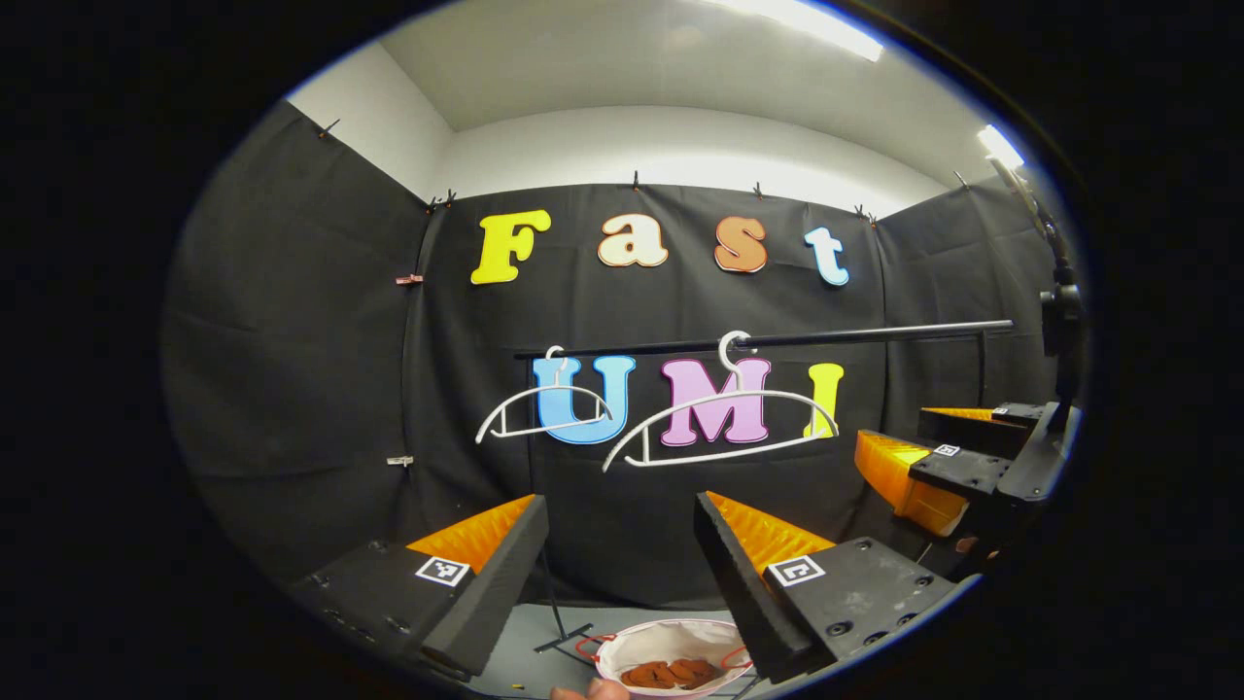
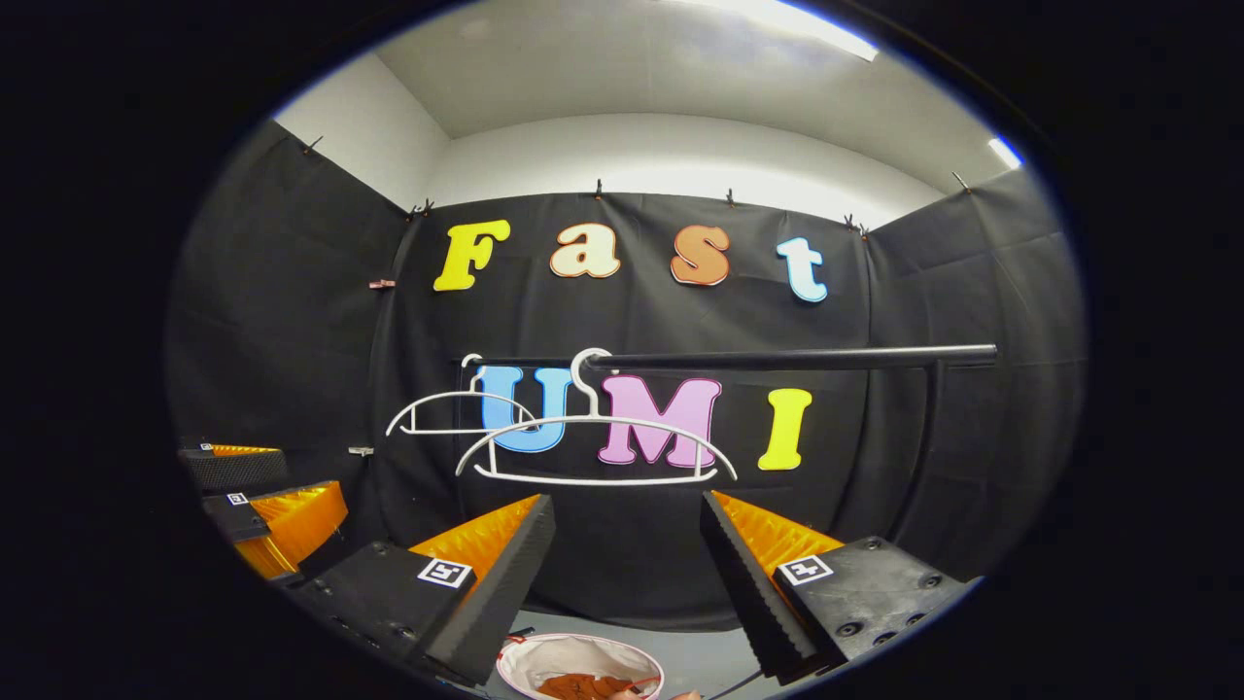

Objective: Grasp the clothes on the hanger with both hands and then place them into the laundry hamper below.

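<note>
Left gripper view | both grippers (image 1: 622,574) (image 2: 627,574) gaping, holding nothing | clothes (image 1: 680,673) lying in hamper (image 1: 632,647) at 6 o'clock | hangers (image 1: 719,428) hanging bare at 12.

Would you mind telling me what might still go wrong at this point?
1. The two bare white plastic hangers hang loosely on the black rail; a raised gripper could knock one off.
2. The left gripper and right gripper, both open, sit close together and might collide.
3. The reddish-brown garment lies in the white round hamper; bumping its rim could tip it.
</note>
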